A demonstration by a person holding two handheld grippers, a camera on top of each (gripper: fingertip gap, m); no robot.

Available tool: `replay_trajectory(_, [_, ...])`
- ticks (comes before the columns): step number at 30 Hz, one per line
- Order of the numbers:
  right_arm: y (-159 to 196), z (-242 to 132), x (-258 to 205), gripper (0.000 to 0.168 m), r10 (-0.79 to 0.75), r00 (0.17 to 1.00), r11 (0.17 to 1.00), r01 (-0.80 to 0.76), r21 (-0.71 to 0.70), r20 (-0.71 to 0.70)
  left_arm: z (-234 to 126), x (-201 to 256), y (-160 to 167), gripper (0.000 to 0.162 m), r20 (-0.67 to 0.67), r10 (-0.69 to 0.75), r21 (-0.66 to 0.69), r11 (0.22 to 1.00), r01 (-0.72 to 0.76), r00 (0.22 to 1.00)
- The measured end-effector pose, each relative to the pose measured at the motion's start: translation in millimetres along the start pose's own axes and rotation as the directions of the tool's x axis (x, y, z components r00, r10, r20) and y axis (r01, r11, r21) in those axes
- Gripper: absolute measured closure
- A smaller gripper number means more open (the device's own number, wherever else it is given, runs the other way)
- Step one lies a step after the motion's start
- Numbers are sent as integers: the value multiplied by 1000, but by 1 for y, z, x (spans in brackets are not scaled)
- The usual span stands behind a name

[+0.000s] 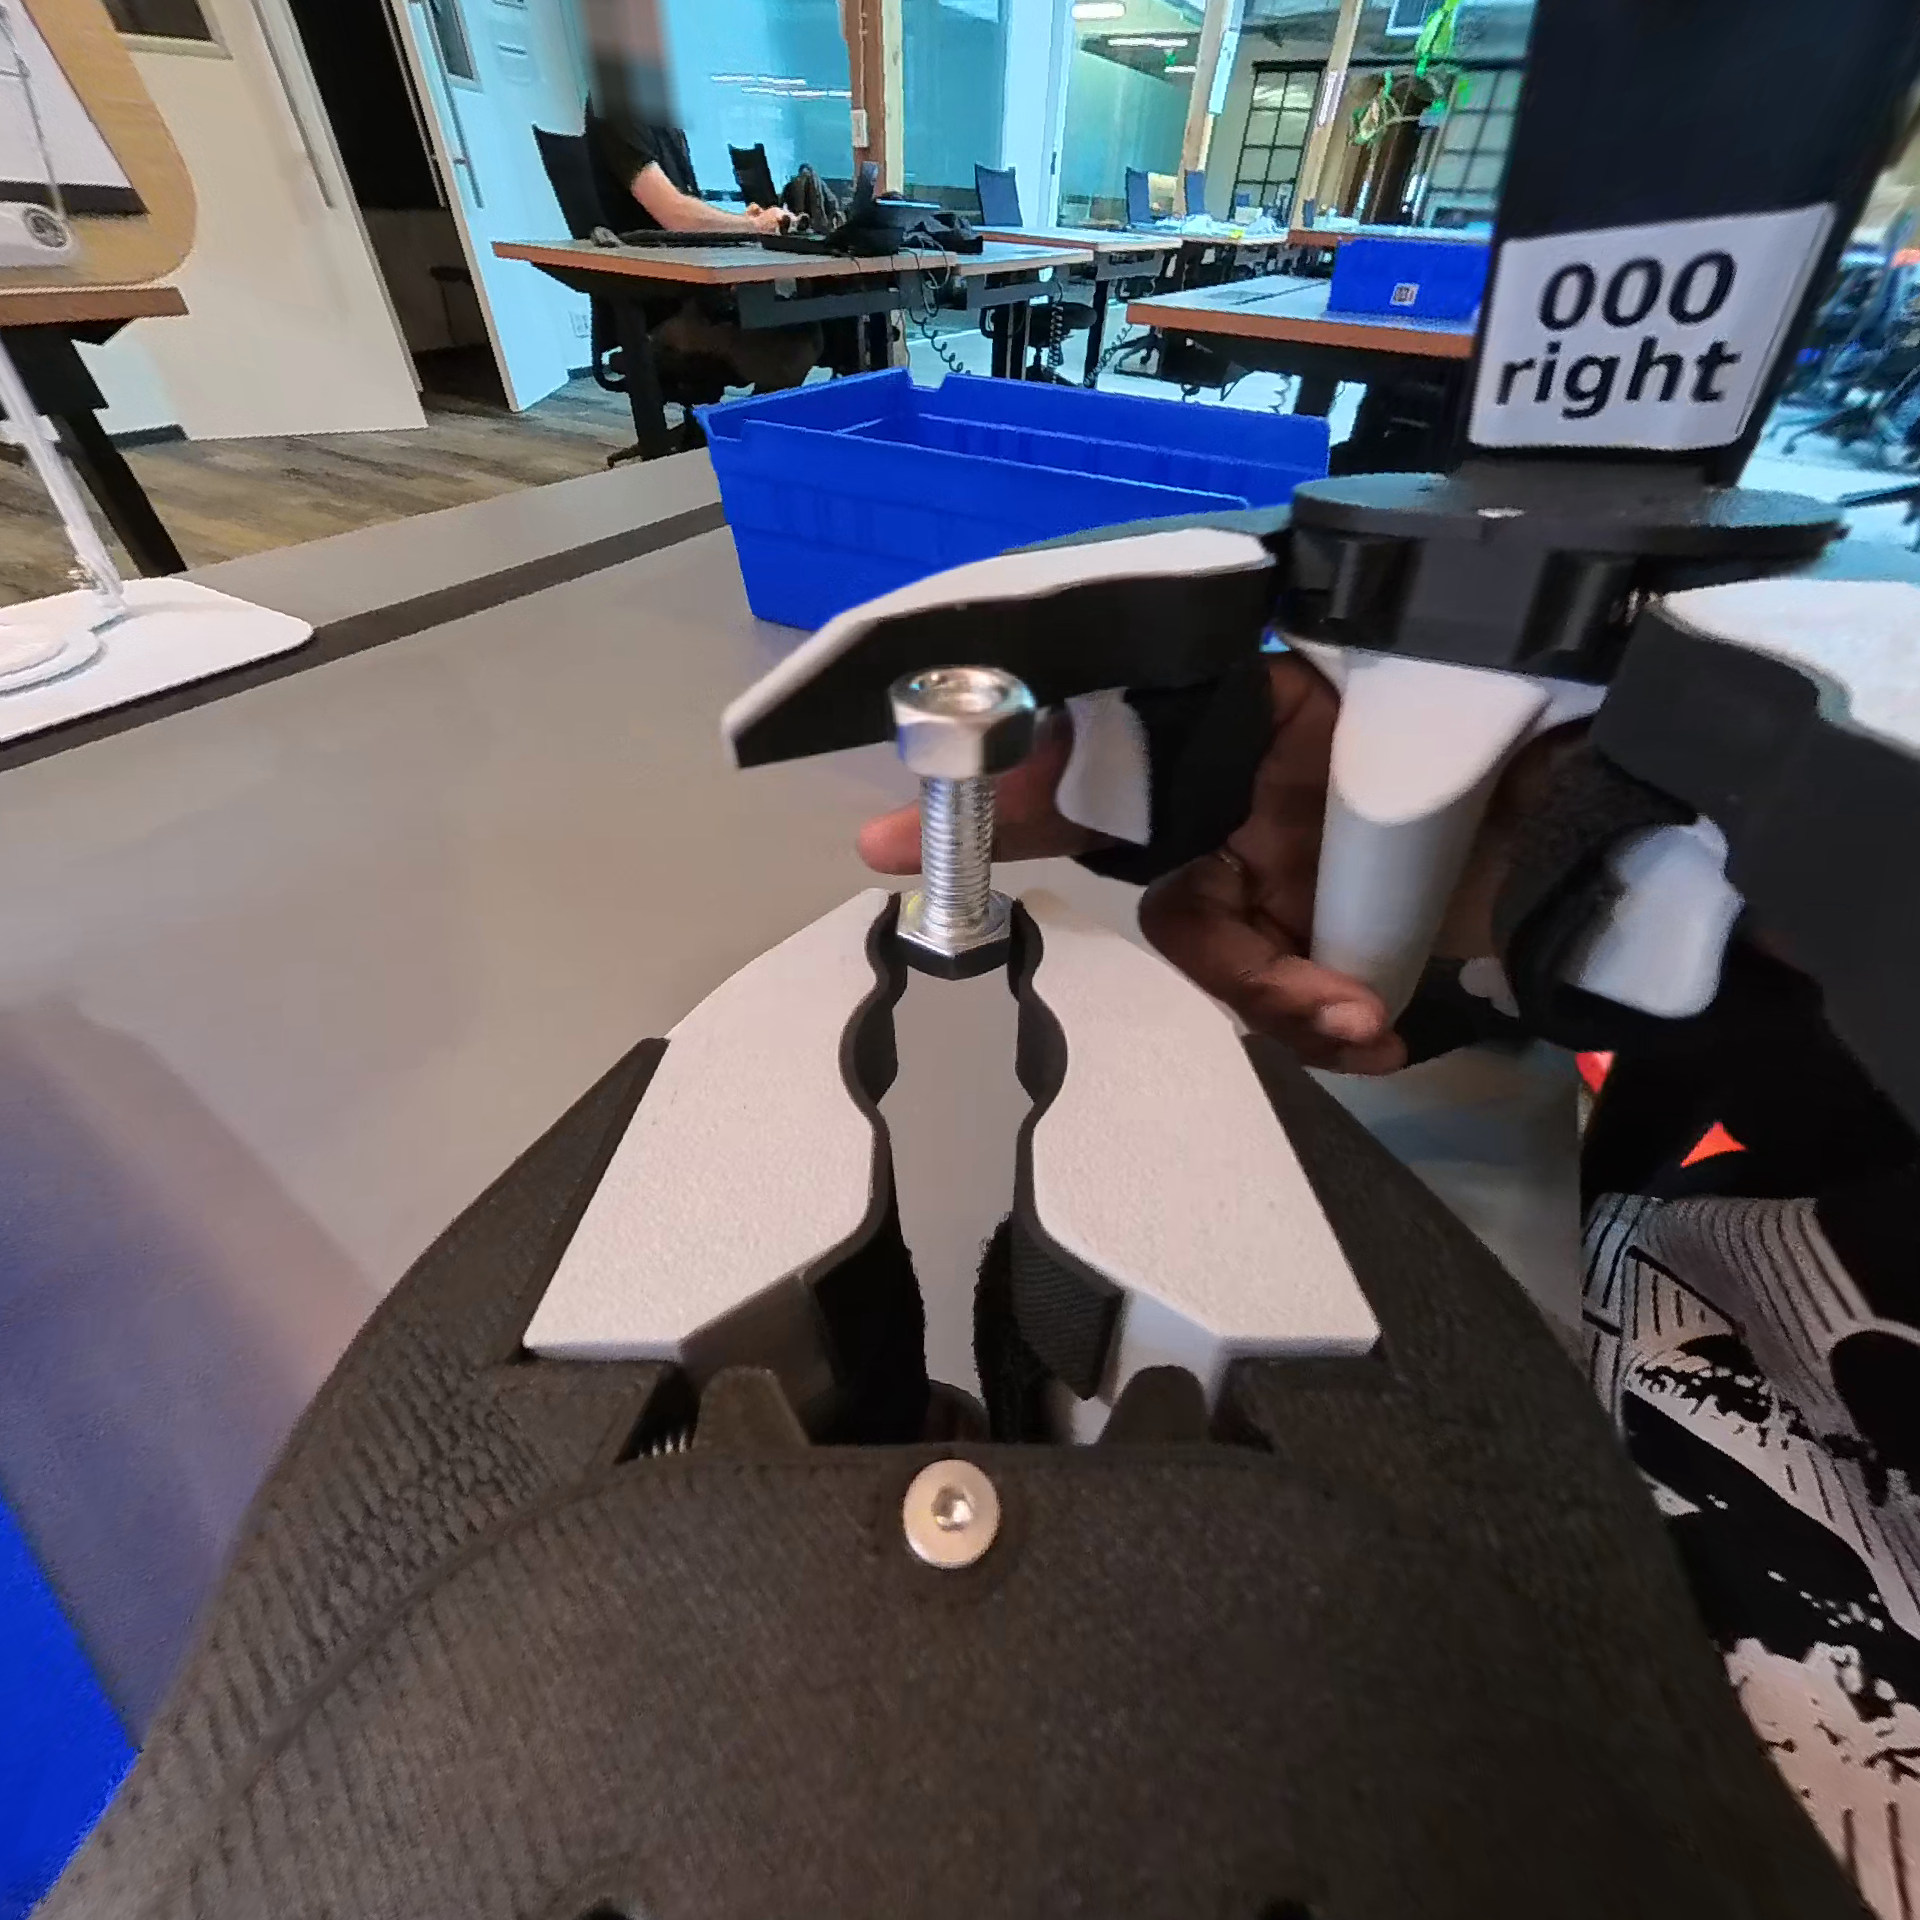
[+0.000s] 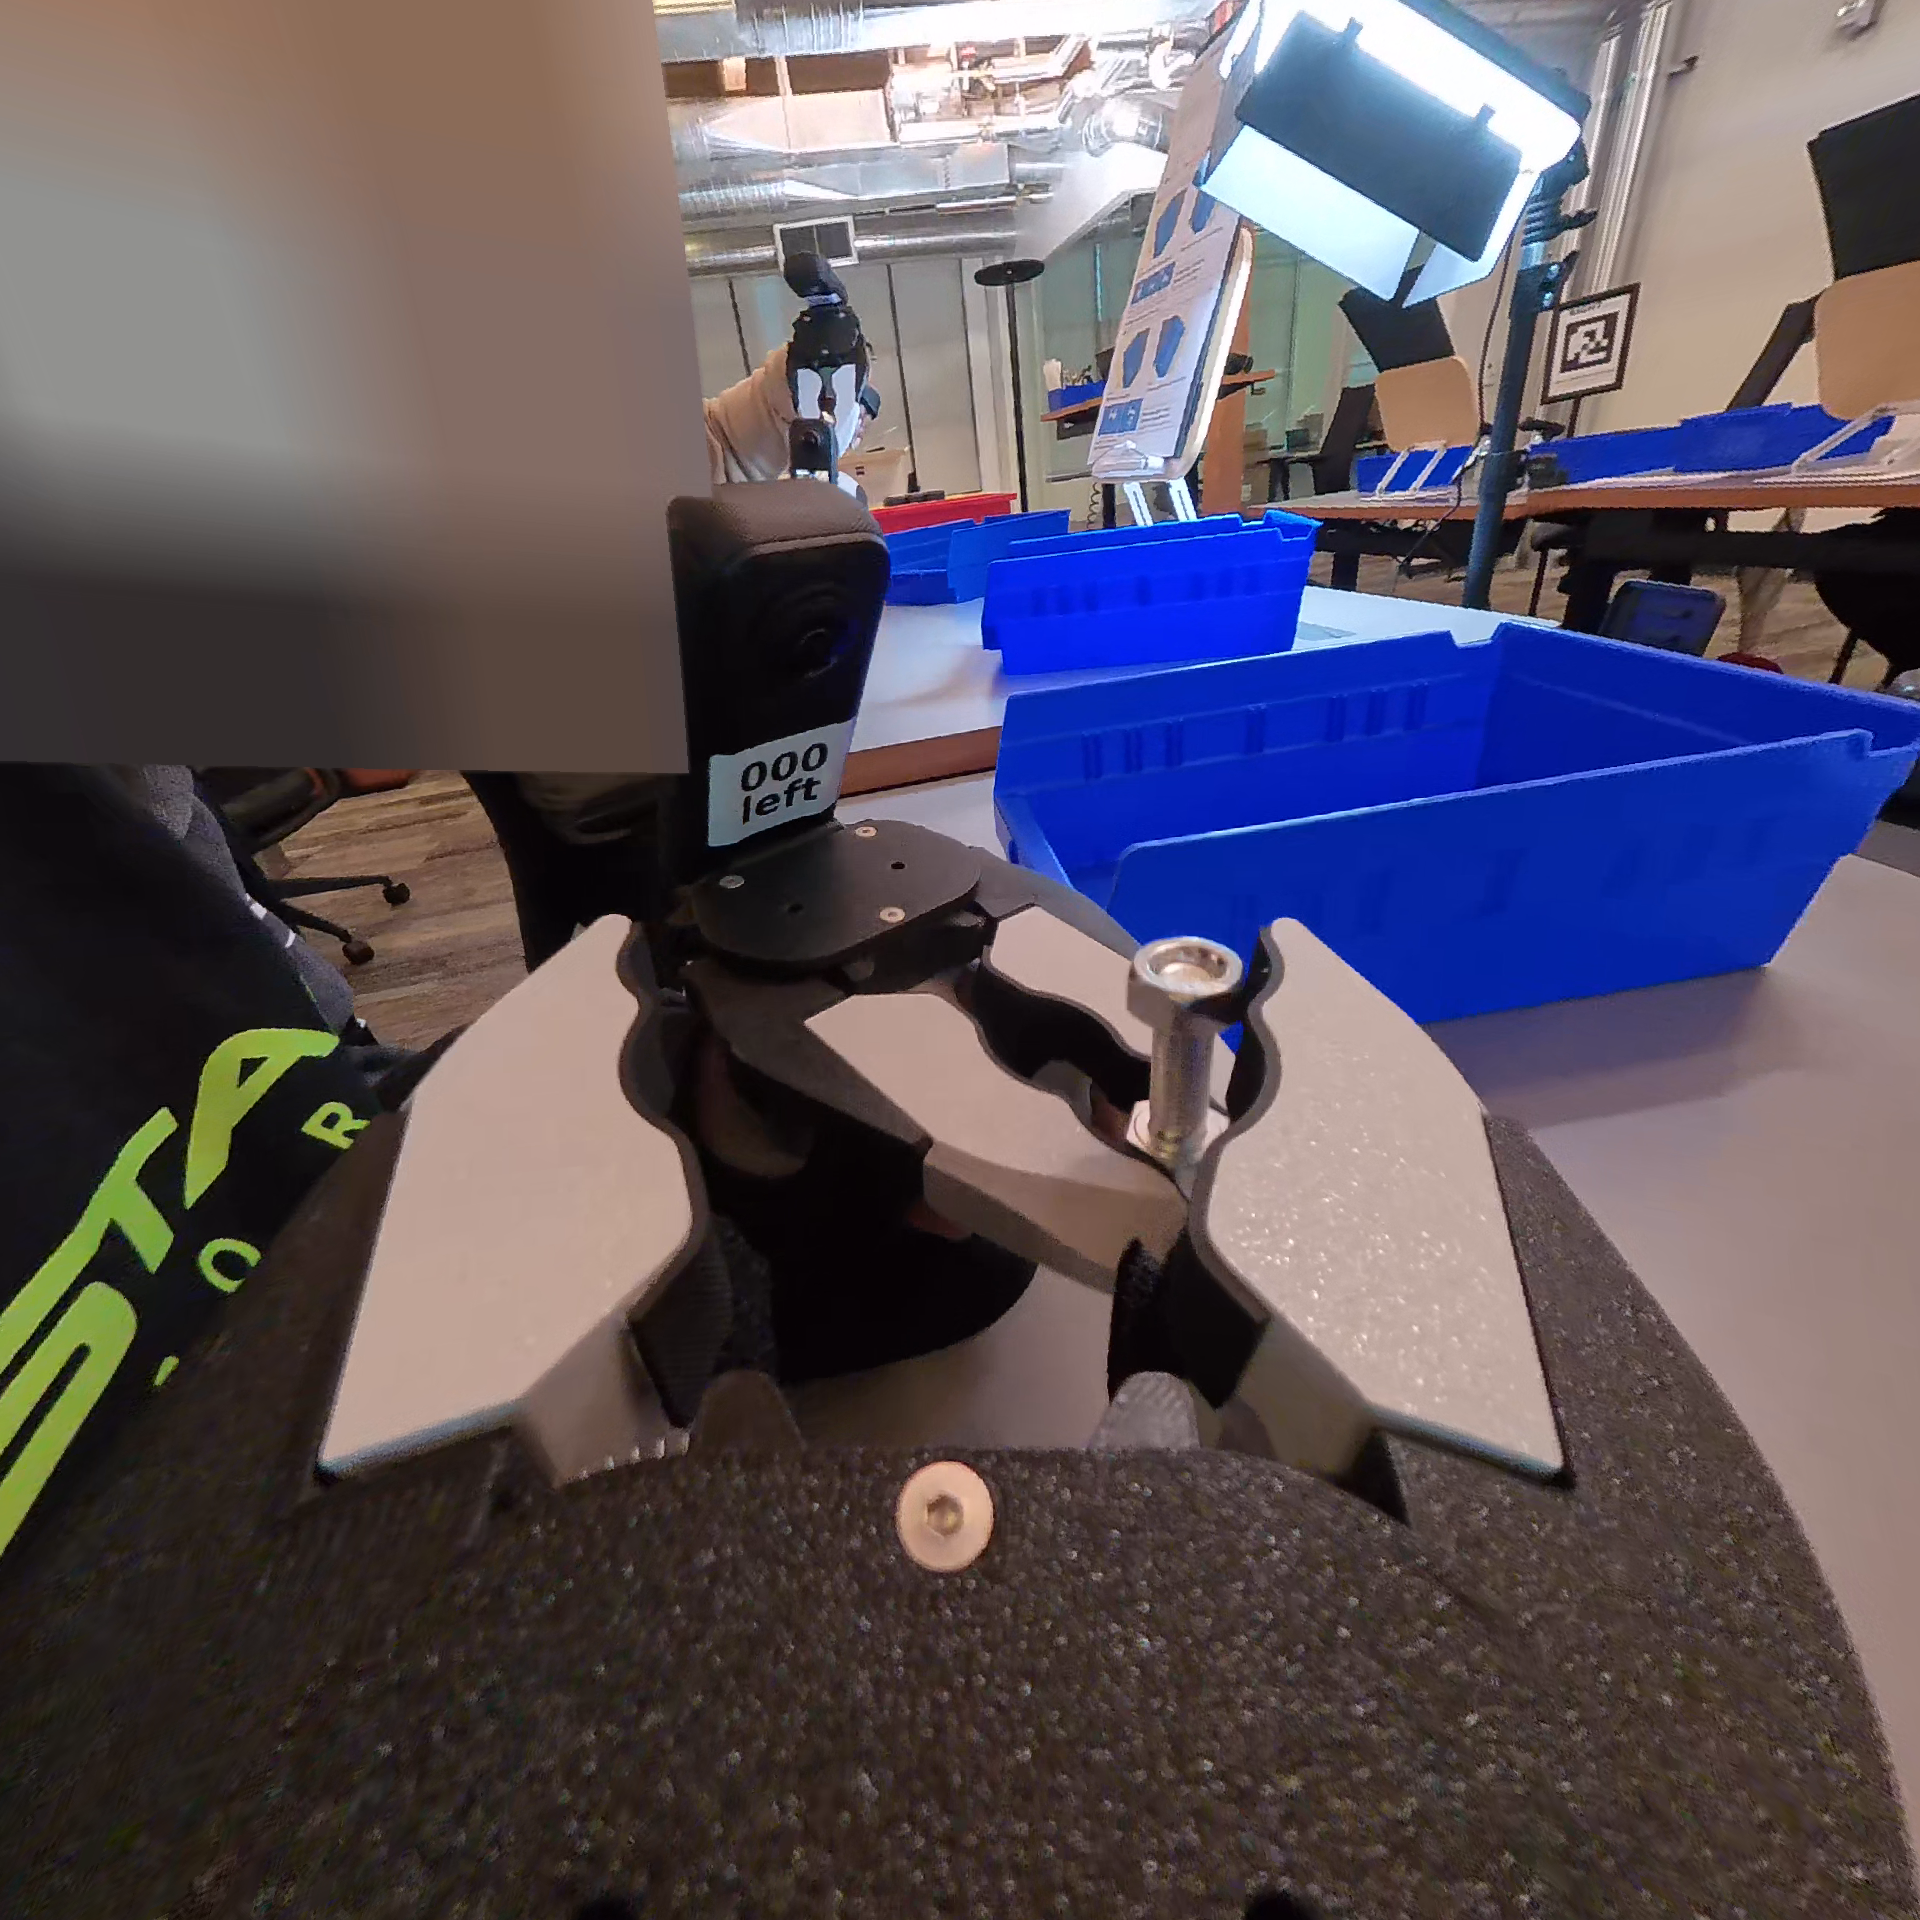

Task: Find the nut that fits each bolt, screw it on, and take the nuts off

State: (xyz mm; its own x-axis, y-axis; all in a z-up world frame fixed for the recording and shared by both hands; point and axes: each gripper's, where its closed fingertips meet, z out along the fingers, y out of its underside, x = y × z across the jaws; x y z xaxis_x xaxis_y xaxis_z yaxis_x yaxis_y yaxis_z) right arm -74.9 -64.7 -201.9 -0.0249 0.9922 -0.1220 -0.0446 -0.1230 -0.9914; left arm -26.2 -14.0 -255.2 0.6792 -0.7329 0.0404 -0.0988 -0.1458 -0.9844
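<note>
Holding the bolt [image 1: 956,842] upright by its hex head, left hand-held gripper [image 1: 954,940] pinching it above the worktop [image 1: 416,831]. Right hand-held gripper [image 2: 940,1039] spread wide, one finger touching the nut [image 1: 963,719] on top. Probably handling as stiff, smooth, slippery steel; gripping the nut's flats seeming best.

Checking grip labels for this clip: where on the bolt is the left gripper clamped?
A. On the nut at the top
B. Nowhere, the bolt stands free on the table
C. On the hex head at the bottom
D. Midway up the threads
C: in the left wrist view the left gripper is closed on the hex head of the upright bolt, with the nut at its top end.
</note>
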Motion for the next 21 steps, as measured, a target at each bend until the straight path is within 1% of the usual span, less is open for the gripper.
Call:
replay_trajectory(4, [1,-13,-4,65,-18,999,1000,18,1,-29,-1,-1,-1,143,2,-7,8,1000,7,1000])
replay_trajectory(8, [2,-26,-3,76,-50,996,999,50,-9,-67,-1,-2,-2,143,5,-12,12,1000,12,1000])
replay_trajectory(10, [2,-27,0,73,-51,996,999,51,-6,-79,-1,-1,-2,143,2,-10,12,1000,10,1000])
replay_trajectory(13, [2,-19,5,59,-45,997,999,45,0,-69,-1,1,-1,143,-5,3,8,1000,-3,1000])
replay_trajectory(15, [2,-10,7,53,-53,997,999,53,2,-49,0,3,-1,143,-14,13,4,1000,-13,1000])
replay_trajectory(21, [4,12,6,49,-47,999,999,47,-21,23,2,5,3,143,-19,37,-20,999,-37,999])
